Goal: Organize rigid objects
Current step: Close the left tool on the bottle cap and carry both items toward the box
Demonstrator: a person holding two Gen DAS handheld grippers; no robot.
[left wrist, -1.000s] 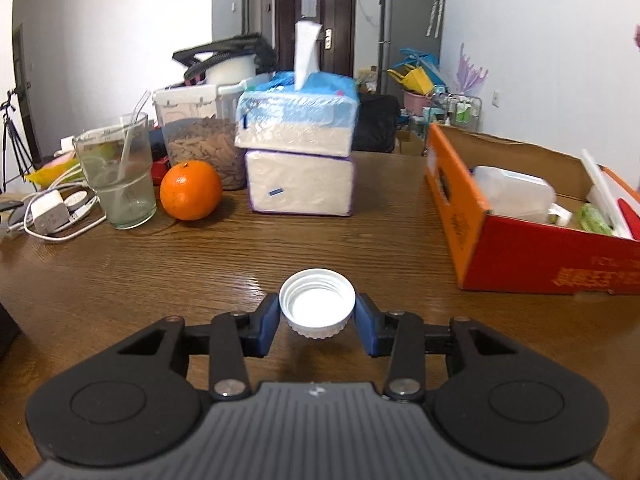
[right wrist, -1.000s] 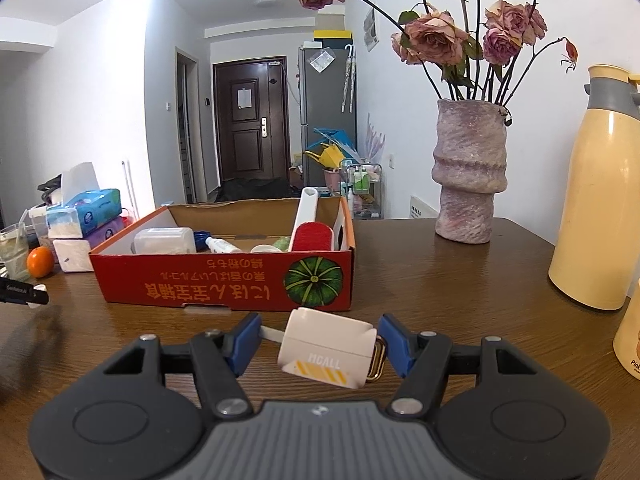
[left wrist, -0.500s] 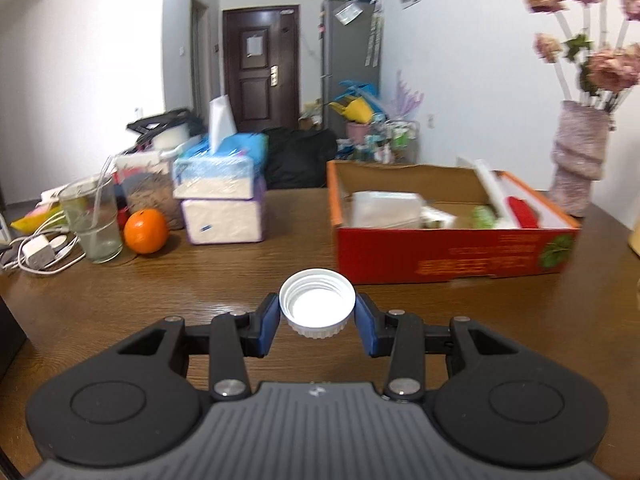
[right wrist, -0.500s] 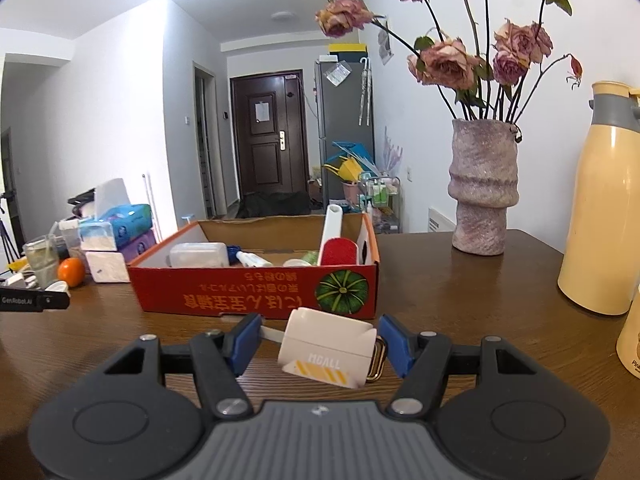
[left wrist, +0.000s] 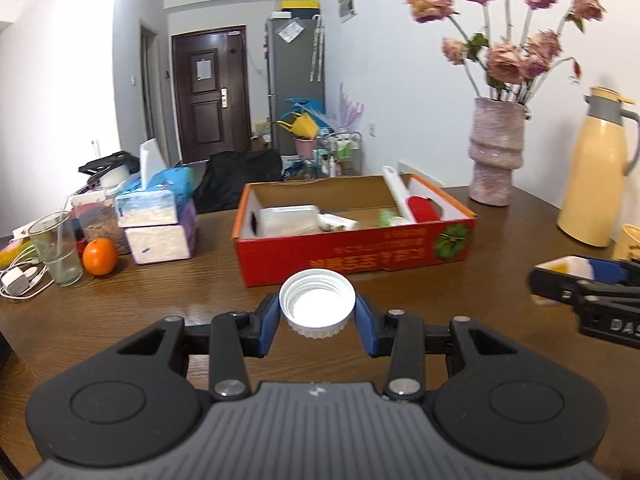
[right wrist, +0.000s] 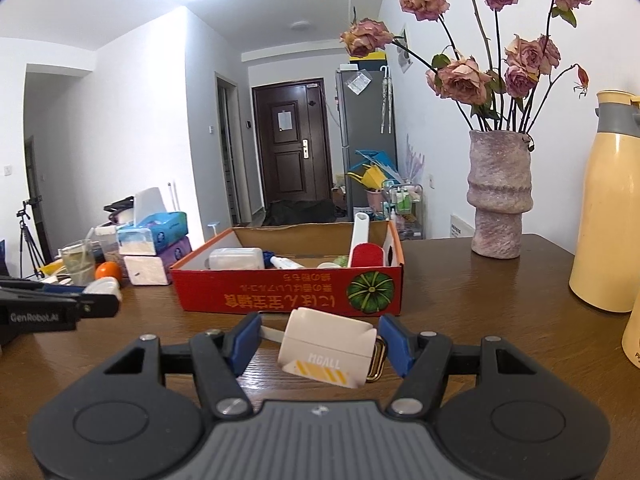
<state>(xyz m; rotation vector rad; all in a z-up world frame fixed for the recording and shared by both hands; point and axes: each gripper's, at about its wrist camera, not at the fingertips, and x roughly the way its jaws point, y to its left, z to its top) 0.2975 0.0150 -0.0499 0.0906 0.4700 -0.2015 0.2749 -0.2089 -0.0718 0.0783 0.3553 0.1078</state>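
Observation:
My left gripper (left wrist: 317, 318) is shut on a white ribbed bottle cap (left wrist: 317, 303), open side up, held above the wooden table. My right gripper (right wrist: 320, 344) is shut on a small white case (right wrist: 326, 347) with a yellow-striped label and a gold ring. A red cardboard box (left wrist: 352, 256) stands ahead of both grippers, also in the right wrist view (right wrist: 288, 296). It holds a clear plastic container (left wrist: 286, 220), a white-handled red brush (right wrist: 366, 254) and small items. The right gripper shows at the right edge of the left wrist view (left wrist: 560, 276).
Stacked tissue packs (left wrist: 158, 220), an orange (left wrist: 100, 256), a glass with a straw (left wrist: 56, 250) and a charger with cable (left wrist: 18, 280) sit at the left. A vase of dried roses (right wrist: 500, 196) and a cream thermos (right wrist: 606, 204) stand at the right.
My left gripper has swung right with the cap, so the red box now lies straight ahead and the right gripper has come into view. My right gripper has risen slightly, still holding the case.

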